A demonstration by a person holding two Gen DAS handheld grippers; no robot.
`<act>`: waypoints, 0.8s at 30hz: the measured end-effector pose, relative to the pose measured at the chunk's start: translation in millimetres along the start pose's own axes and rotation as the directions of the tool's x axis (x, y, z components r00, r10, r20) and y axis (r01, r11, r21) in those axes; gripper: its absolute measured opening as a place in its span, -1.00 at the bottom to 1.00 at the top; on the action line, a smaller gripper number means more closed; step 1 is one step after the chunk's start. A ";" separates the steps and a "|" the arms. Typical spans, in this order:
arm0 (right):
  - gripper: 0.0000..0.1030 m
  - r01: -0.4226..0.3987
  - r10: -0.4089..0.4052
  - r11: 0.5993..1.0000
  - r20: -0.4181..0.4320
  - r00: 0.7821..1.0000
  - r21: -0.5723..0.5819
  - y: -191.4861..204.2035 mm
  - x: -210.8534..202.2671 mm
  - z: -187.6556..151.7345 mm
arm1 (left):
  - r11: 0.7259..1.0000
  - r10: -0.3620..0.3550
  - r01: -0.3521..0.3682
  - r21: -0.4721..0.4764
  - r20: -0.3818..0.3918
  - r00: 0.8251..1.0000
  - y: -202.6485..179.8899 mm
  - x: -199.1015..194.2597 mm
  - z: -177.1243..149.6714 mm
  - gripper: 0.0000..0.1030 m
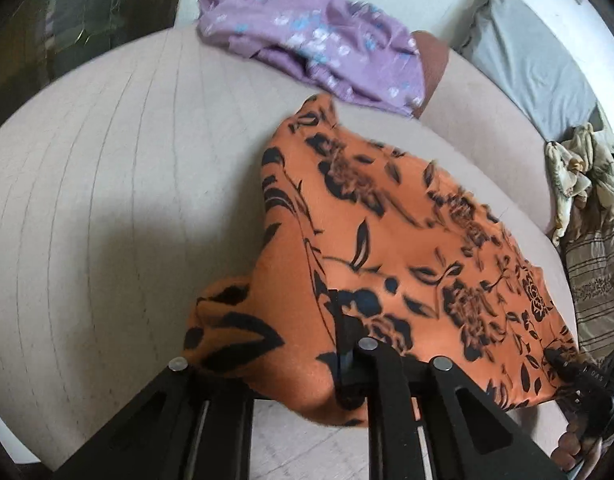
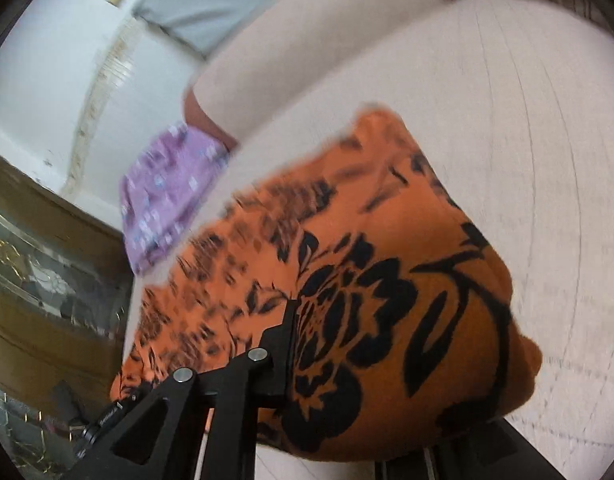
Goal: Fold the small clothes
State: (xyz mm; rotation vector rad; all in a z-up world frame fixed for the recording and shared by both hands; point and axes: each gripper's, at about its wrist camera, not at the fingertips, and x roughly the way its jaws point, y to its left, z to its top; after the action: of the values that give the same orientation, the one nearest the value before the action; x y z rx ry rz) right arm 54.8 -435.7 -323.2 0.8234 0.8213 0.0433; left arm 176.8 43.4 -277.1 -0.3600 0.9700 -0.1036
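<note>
I am gripping the orange floral garment (image 1: pixel 387 240) at one near corner with my left tool (image 1: pixel 343 344), its narrow jaws pinching the hem. My right tool (image 2: pixel 293 320) is clamping the other corner, so the cloth is hanging taut between them, ready for folding toward twelve o'clock on the pale couch seat (image 1: pixel 107 200).

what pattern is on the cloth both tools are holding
Orange cloth with a black floral print, flowers and leaves. Sharpest in the left wrist view.
</note>
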 end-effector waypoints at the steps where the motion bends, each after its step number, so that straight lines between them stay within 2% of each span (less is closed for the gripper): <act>1: -0.64 -0.005 0.006 1.000 -0.021 1.000 0.020 -5.2 2.7 -0.2 | 1.000 0.006 -0.006 -0.018 0.000 1.000 3.2 -2.4 -0.2 -0.47; 3: -0.58 -0.038 0.045 0.995 -0.070 0.997 0.087 -17.6 3.9 0.7 | 0.998 0.032 -0.033 -0.060 -0.013 0.999 8.5 -13.5 1.4 -0.41; 4: -0.48 -0.050 0.059 0.993 -0.076 0.995 0.110 -20.3 3.1 2.3 | 0.998 0.040 -0.039 -0.057 0.003 0.999 9.4 -20.3 1.7 -0.40; 7: -0.30 -0.069 0.076 0.987 -0.044 0.996 0.145 -28.0 -9.2 6.4 | 0.993 0.116 -0.115 -0.022 0.098 0.988 6.3 -46.2 -1.9 -0.30; 9: -0.01 -0.077 0.083 0.982 -0.026 0.996 0.175 -33.3 -13.8 8.2 | 0.986 0.162 -0.166 0.005 0.189 0.969 0.6 -61.7 -3.2 -0.26; 10: 0.26 -0.081 0.085 0.975 -0.011 0.996 0.206 -37.9 -15.5 8.9 | 0.980 0.185 -0.198 0.031 0.242 0.952 -7.0 -68.0 -0.5 -0.21; 12: 0.28 -0.089 0.093 0.964 -0.004 0.996 0.250 -46.3 -13.5 9.2 | 0.974 0.186 -0.216 0.069 0.298 0.936 -18.4 -72.1 3.6 -0.07; 13: 0.28 -0.091 0.098 0.959 -0.013 0.995 0.269 -50.2 -11.1 10.7 | 0.974 0.165 -0.205 0.095 0.322 0.932 -25.4 -73.4 4.6 0.02; 15: 0.27 -0.102 0.112 0.945 -0.015 0.994 0.310 -58.3 -5.6 10.4 | 0.974 0.132 -0.186 0.131 0.340 0.931 -33.6 -69.5 4.0 0.07; 18: 0.27 -0.114 0.121 0.932 0.001 0.993 0.344 -63.0 -3.0 12.6 | 0.965 0.123 -0.185 0.184 0.303 0.945 -46.3 -45.9 1.1 0.07; 21: 0.27 -0.103 0.107 0.932 0.009 0.994 0.347 -61.9 -1.4 14.6 | 0.967 0.122 -0.158 0.199 0.182 0.976 -48.6 -14.3 -0.6 0.07; 24: 0.29 -0.092 0.092 0.938 0.018 0.996 0.334 -56.5 -0.5 16.5 | 0.971 0.147 -0.162 0.175 0.098 0.984 -42.7 10.7 0.6 0.07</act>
State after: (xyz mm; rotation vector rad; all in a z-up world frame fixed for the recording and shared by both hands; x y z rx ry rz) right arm 50.3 -485.8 -354.0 1.1830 0.7984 -0.0152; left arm 186.6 0.9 -270.6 -0.1184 0.8943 -0.0344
